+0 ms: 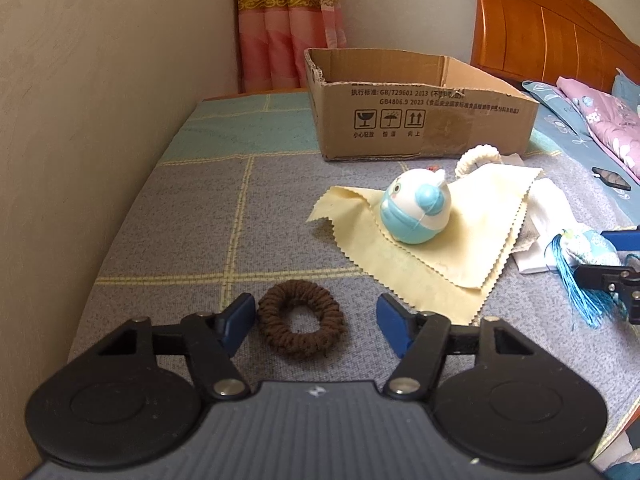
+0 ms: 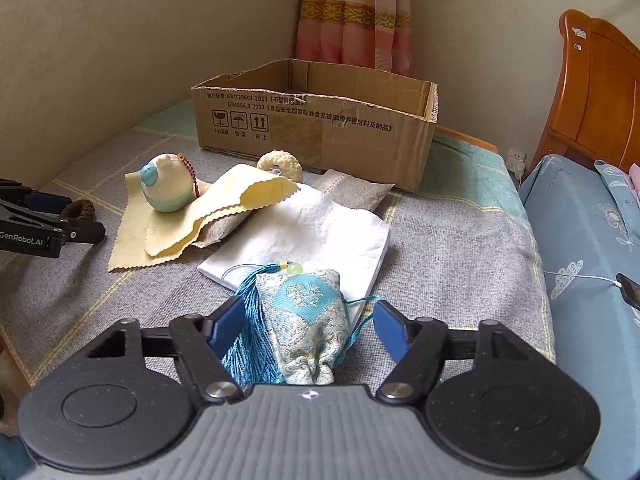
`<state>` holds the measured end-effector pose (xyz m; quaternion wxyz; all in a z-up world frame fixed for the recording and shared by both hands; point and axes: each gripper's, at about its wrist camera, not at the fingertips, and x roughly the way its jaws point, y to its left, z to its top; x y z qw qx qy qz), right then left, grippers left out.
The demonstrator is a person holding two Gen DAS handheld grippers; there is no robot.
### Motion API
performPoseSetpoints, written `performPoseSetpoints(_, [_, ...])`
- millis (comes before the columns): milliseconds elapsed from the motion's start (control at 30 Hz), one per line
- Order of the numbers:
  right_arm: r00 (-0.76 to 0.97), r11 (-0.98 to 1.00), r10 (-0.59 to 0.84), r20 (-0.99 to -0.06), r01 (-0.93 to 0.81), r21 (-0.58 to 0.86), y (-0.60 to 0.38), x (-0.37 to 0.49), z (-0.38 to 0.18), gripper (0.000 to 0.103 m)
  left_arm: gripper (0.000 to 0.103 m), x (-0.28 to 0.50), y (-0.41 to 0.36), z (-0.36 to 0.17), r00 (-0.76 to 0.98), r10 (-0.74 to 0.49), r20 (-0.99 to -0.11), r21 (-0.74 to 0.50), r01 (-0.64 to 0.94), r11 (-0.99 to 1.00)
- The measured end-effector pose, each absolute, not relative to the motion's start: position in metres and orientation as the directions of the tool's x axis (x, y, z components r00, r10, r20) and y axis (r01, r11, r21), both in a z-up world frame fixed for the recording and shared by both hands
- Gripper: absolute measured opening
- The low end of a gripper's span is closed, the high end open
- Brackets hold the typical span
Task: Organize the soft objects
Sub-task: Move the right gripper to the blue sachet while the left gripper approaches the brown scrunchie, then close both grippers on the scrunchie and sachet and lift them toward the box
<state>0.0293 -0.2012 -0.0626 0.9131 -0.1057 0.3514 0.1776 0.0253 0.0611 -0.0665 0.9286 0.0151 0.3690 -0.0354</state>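
A brown hair scrunchie point(image 1: 301, 318) lies on the grey plaid bedspread point(image 1: 168, 220), between the open fingers of my left gripper point(image 1: 316, 322). A blue brocade sachet with a tassel point(image 2: 306, 320) lies between the open fingers of my right gripper point(image 2: 308, 328), on a white folded cloth point(image 2: 312, 228). A blue-and-white round plush toy point(image 1: 416, 212) sits on a yellow cloth point(image 1: 448, 240). A cream scrunchie point(image 1: 478, 158) lies in front of the open cardboard box point(image 1: 420, 116). The left gripper also shows in the right wrist view point(image 2: 52, 220).
A wall runs along the left side of the bed. A wooden headboard point(image 1: 540, 36) and blue and pink pillows point(image 1: 600, 120) are at the right. A phone on a cable point(image 2: 630, 290) lies on blue bedding. A curtain point(image 1: 288, 24) hangs behind the box.
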Motion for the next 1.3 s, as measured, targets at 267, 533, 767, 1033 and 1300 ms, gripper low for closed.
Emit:
performPoseSetpoints(267, [0.7,0.91,0.24,-0.673,-0.403,-0.095,-0.201,0.025,-0.058,0.049,0.038,0.024,0.064,-0.064,0.719,-0.061,-0.693,-0.008,0.076,0.997])
performPoseSetpoints(533, [0.701,0.907,0.251,-0.668,-0.411,-0.09,-0.202,0.022,-0.049,0.043,0.036,0.019,0.065,-0.049,0.721,-0.076,-0.689,0.005,0.11,0.994])
performPoseSetpoints(767, [0.709,0.907,0.257,-0.657,-0.411,-0.089,-0.202,0.02,-0.04,0.042,0.036,0.015,0.065,-0.036,0.726,-0.11,-0.679,-0.017,0.133,0.991])
performPoseSetpoints(1033, [0.728,0.905,0.264,-0.633,-0.414,-0.099,-0.201,0.017,-0.025,0.042,0.036,0.016,0.059,-0.012,0.75,-0.146,-0.646,-0.014,0.18,0.984])
performPoseSetpoints(1300, [0.738,0.9,0.293,-0.608,-0.428,-0.085,-0.202,0.027,0.0,0.041,0.036,0.049,0.048,0.028,0.787,-0.204,-0.582,-0.001,0.25,0.968])
